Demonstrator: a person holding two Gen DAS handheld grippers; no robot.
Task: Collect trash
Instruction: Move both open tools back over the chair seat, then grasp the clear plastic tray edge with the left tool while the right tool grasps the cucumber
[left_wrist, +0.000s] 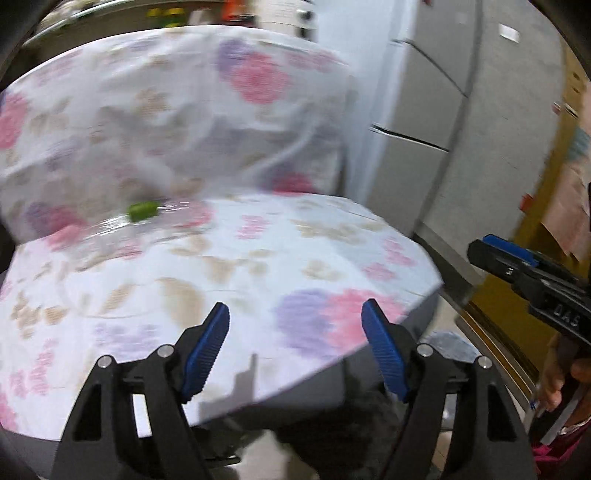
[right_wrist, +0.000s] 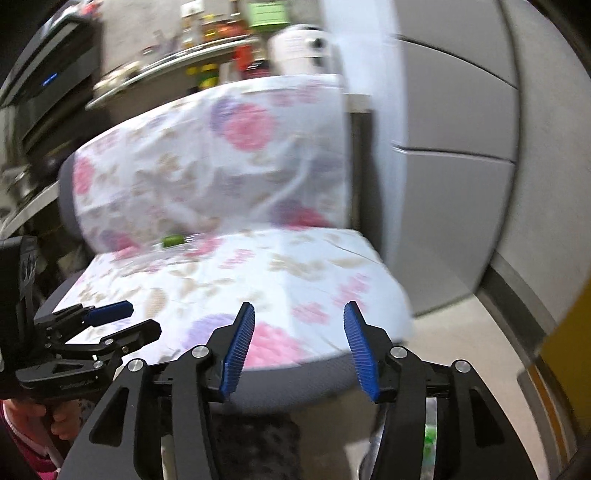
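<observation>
A clear plastic bottle with a green cap (left_wrist: 142, 211) lies on its side at the back of a chair seat (left_wrist: 258, 258) covered in flowered cloth; it also shows in the right wrist view (right_wrist: 173, 240). My left gripper (left_wrist: 295, 347) is open and empty over the seat's front edge. My right gripper (right_wrist: 299, 343) is open and empty, also over the front edge. Each gripper shows in the other's view: the right one (left_wrist: 517, 266) and the left one (right_wrist: 110, 321). Both views are blurred.
The chair's backrest (left_wrist: 184, 110) rises behind the bottle. A grey fridge or cabinet (left_wrist: 461, 129) stands to the right of the chair. A cluttered shelf (right_wrist: 177, 62) and a dark appliance (right_wrist: 48, 81) are behind. A yellow surface (left_wrist: 517, 314) is at far right.
</observation>
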